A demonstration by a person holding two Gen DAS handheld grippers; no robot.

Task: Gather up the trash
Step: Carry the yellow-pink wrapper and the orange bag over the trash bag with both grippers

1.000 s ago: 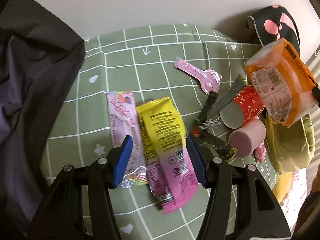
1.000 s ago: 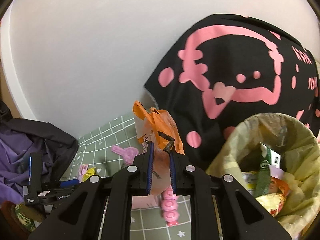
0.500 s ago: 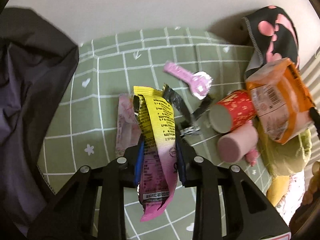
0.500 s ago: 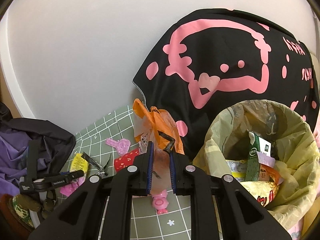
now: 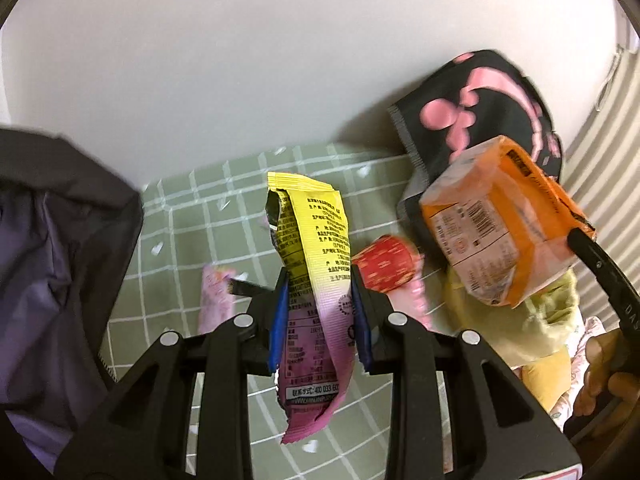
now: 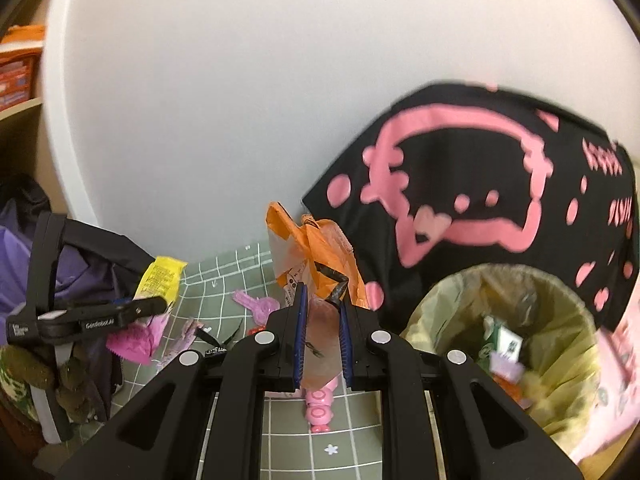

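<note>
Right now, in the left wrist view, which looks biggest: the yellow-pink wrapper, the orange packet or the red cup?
1. Orange packet and yellow-pink wrapper: alike in apparent size; the wrapper's closeness makes ranking unsure.
2. Red cup: clearly smallest, partly hidden.

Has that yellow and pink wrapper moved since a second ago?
Yes. The yellow and pink wrapper lay flat on the green checked mat; the left gripper has closed on it and lifted it off.

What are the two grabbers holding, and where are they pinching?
Left hand-held gripper pinches the yellow-pink wrapper across its middle. Right hand-held gripper pinches the orange bag at its lower end.
</note>
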